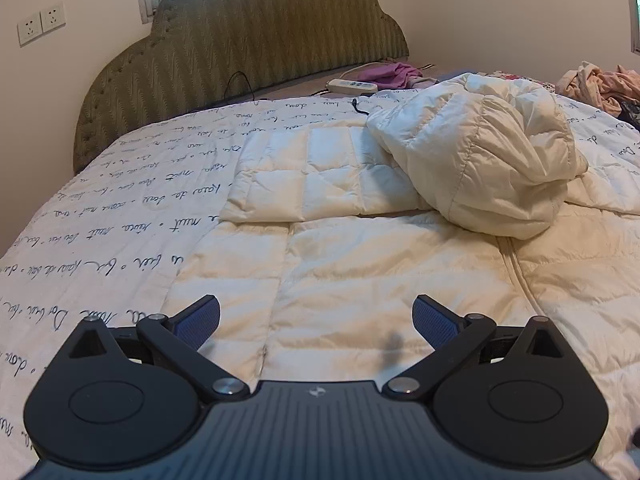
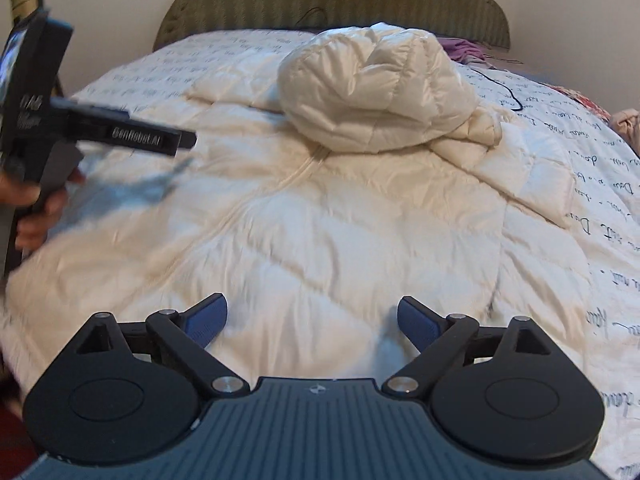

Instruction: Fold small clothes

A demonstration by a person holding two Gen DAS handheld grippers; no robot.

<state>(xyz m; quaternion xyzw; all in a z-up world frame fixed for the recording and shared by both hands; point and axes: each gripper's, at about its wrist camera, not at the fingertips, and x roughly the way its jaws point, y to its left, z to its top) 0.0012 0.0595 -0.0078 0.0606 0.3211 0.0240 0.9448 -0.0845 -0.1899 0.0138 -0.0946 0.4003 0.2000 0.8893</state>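
A cream quilted puffer jacket (image 1: 380, 272) lies front-up on the bed, its zipper (image 1: 516, 264) running down the middle. Its hood (image 1: 480, 160) is bunched in a mound at the far end, and one sleeve (image 1: 304, 176) lies flat beside it. My left gripper (image 1: 316, 320) hangs open just above the jacket's body, nothing between its blue pads. In the right wrist view the jacket (image 2: 320, 232) and hood (image 2: 376, 92) fill the bed. My right gripper (image 2: 312, 320) is open over the lower body, holding nothing. The left gripper (image 2: 184, 140) shows side-on at the left, held by a hand (image 2: 36, 216).
The bedspread (image 1: 100, 220) is white with dark script. A green padded headboard (image 1: 240, 40) stands behind it. A white power strip (image 1: 352, 87), a black cable (image 1: 360, 108) and a purple cloth (image 1: 388, 72) lie near the headboard. Pink and beige clothes (image 1: 600, 84) are piled far right.
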